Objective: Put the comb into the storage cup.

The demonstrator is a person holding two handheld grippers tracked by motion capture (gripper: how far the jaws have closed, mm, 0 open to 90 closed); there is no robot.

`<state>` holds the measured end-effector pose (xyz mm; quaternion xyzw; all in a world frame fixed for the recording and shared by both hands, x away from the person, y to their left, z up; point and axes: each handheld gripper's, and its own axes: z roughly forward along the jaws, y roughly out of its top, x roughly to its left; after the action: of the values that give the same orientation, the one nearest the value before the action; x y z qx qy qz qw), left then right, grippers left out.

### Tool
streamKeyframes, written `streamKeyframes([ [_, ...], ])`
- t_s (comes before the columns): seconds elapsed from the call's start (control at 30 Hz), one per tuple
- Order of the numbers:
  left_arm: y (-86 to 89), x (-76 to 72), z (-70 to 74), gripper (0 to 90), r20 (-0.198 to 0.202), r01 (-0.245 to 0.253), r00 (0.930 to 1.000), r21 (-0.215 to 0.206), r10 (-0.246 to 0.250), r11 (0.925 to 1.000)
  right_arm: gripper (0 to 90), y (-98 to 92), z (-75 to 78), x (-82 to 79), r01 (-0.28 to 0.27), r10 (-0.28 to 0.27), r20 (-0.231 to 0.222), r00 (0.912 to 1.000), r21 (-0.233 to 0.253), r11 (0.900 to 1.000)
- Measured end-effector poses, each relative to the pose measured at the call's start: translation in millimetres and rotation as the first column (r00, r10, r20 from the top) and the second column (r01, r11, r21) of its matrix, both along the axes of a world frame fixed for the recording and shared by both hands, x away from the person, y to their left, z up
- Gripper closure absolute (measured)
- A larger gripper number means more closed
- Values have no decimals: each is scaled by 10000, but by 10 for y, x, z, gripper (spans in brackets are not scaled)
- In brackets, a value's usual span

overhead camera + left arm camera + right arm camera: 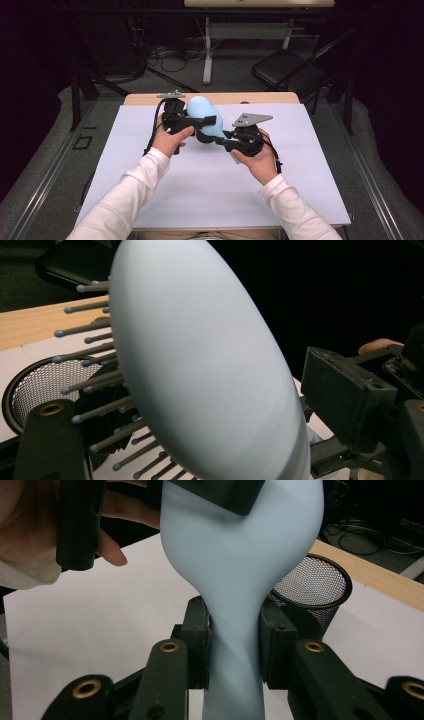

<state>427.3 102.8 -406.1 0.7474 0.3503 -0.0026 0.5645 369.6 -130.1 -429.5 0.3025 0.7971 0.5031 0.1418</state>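
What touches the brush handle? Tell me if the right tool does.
Touching: the right gripper view shows the right tool with both jaws pressed against the light blue brush handle.

Looks like a lab or test room: dark walls, grey carpet, a wooden table (210, 98) under a white sheet (210, 175), loose cables (170, 57) on the floor beyond, a second desk (250, 30) on a white leg, a black folding chair (287, 67) beside it.
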Motion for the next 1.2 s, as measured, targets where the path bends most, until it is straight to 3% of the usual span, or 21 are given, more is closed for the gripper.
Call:
streamKeyframes([
  [0.23,8,8,-8,225,-152,67,9999,-54,-68,10000,698,-2,-10,4,-5,5,7,10000,7,10000],
  [0.5,34,23,-37,264,-751,175,9970,-315,-199,9993,698,-3,-39,2,-3,3,-10,10000,-45,10000],
  [0.8,32,21,-35,282,-698,219,9973,-282,-239,9994,699,-4,-65,11,-59,59,20,10000,-37,10000],
  [1.1,57,25,-34,302,-796,166,9966,-434,-200,9989,701,-50,-154,84,-421,440,-342,9984,545,9976],
  [1.2,60,26,-37,310,-1040,114,9944,-633,-179,9979,701,-58,-168,96,-469,485,-269,9985,554,9974],
])
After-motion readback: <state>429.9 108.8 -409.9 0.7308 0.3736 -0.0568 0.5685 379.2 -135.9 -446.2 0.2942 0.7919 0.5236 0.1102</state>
